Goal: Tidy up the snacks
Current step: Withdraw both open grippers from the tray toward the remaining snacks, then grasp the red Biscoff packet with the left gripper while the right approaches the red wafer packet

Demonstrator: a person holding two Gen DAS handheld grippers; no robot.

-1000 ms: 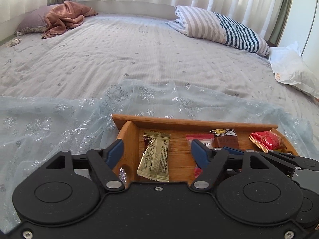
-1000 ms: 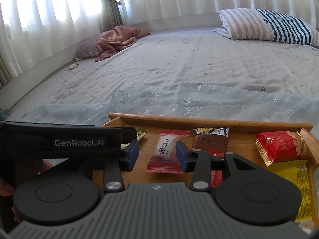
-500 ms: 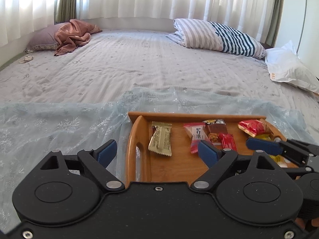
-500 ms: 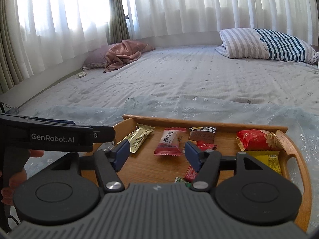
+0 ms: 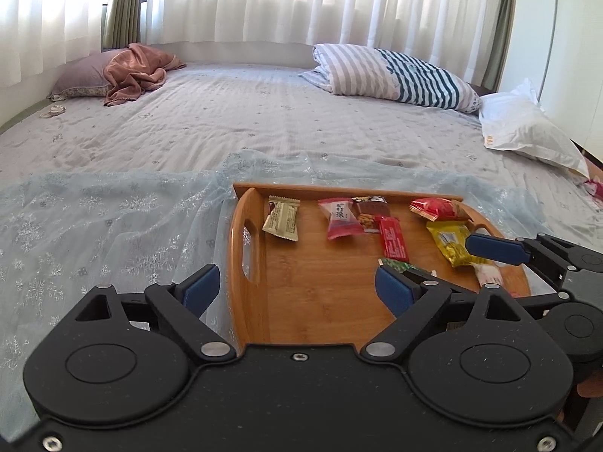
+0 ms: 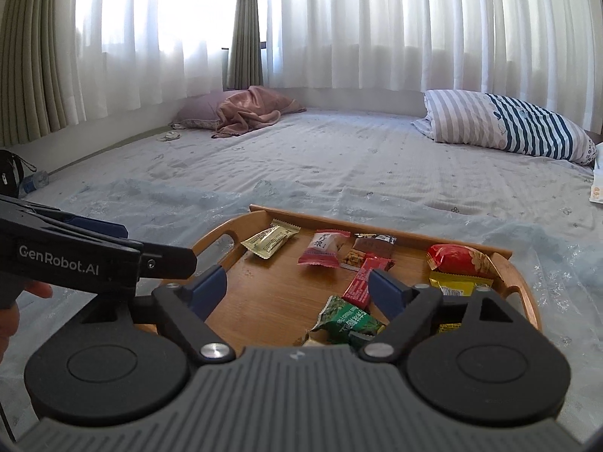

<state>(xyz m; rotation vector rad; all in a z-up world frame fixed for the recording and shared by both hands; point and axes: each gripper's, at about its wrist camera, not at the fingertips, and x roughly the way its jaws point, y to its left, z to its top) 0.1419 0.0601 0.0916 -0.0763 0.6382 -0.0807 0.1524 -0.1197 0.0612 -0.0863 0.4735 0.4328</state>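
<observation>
A wooden tray [image 5: 320, 293] [image 6: 264, 301] with handles lies on a pale blue cloth on the bed. In it lie several wrapped snacks: a gold packet [image 5: 282, 218] [image 6: 269, 240], a pink one [image 5: 339, 218] [image 6: 323, 249], a brown one [image 5: 371, 209], a red bar [image 5: 394, 239] [image 6: 363, 277], a red pouch [image 5: 437, 209] [image 6: 459, 260], a yellow packet [image 5: 452, 243] and a green packet [image 6: 348, 320]. My left gripper [image 5: 297, 290] is open and empty above the tray's near left part. My right gripper [image 6: 297, 288] is open and empty over the tray's near edge.
The pale blue cloth [image 5: 113, 226] covers the near bed. A striped pillow [image 5: 395, 75] [image 6: 508, 124] lies at the back right, a pink blanket on a pillow [image 5: 132, 71] at the back left, a white bag [image 5: 527, 128] at the right. Curtains hang behind.
Both grippers have pulled back and risen from the tray, so more of the tray and snacks shows. Both have opened wider.
</observation>
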